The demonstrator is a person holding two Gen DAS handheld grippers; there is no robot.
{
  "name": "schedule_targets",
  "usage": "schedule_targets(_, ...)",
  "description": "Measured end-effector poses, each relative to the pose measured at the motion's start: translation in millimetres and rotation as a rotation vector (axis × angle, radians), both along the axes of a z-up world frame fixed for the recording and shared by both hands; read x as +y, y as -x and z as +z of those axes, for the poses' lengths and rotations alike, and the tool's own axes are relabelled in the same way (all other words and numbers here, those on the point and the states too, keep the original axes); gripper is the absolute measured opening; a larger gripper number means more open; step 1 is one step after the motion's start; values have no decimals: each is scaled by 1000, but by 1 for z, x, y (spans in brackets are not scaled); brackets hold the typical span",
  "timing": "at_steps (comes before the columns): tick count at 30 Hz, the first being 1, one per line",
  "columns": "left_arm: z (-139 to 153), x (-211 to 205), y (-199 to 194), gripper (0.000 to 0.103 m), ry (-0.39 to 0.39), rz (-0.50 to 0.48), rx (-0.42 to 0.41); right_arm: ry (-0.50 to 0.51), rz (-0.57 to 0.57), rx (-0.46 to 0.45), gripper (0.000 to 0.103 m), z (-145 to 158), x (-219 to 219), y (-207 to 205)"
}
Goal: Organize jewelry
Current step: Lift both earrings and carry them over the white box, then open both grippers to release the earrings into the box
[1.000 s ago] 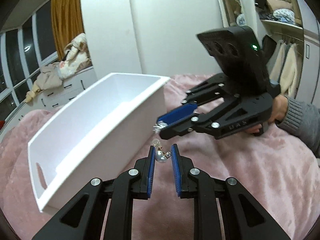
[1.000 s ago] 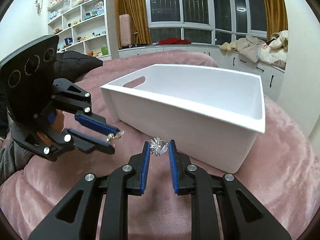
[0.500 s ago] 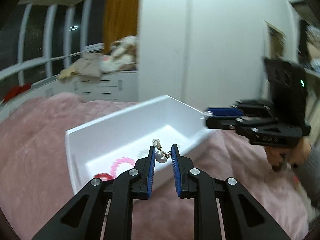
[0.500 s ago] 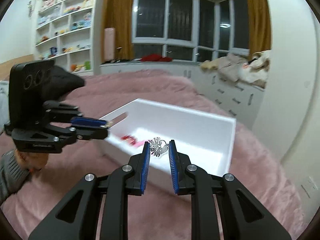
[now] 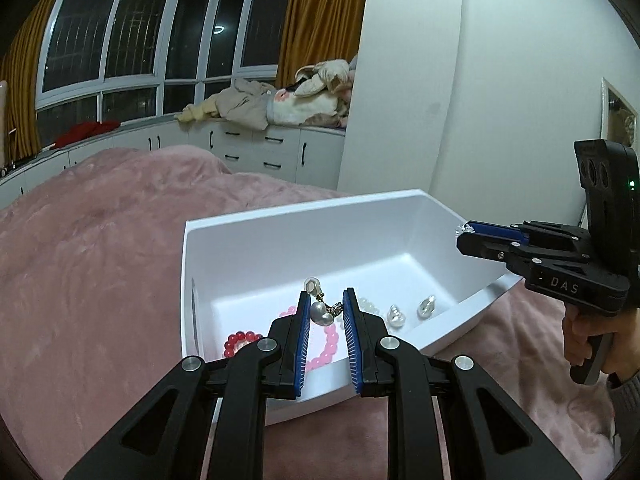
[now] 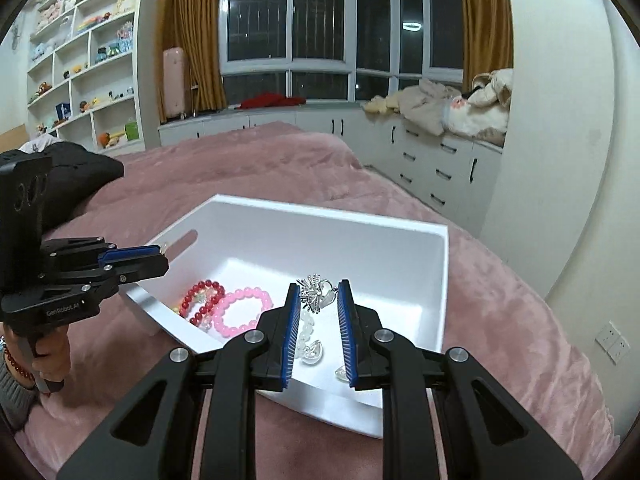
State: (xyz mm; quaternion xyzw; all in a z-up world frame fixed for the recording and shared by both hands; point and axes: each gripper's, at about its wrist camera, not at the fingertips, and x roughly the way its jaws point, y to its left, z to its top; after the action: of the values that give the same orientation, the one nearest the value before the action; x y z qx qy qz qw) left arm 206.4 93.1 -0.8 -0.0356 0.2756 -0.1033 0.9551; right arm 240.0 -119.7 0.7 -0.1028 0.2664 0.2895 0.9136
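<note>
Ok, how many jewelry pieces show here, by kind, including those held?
Bracelets in the white bin: 3 (red bracelet, pink bracelet, white bracelet)
Loose pearl earrings there: 2
Held: 2 (pearl earring in left gripper, silver piece in right gripper)
Total: 7

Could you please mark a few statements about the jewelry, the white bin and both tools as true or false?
1. The left tool holds a pearl earring. True.
2. The right tool is empty. False: it pinches a silver spiky ornament.
3. The white bin sits on a pink blanket. True.
4. The bin holds nothing. False: a pink bead bracelet and a red bead bracelet lie inside, with smaller pale pieces.
5. Both tools hang above the bin. True.
</note>
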Motion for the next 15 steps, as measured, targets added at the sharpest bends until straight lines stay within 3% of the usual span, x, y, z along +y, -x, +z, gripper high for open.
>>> schedule_targets(15, -22, 9, -21, 24, 16, 32, 72, 85, -2, 70, 20, -22, 22, -18)
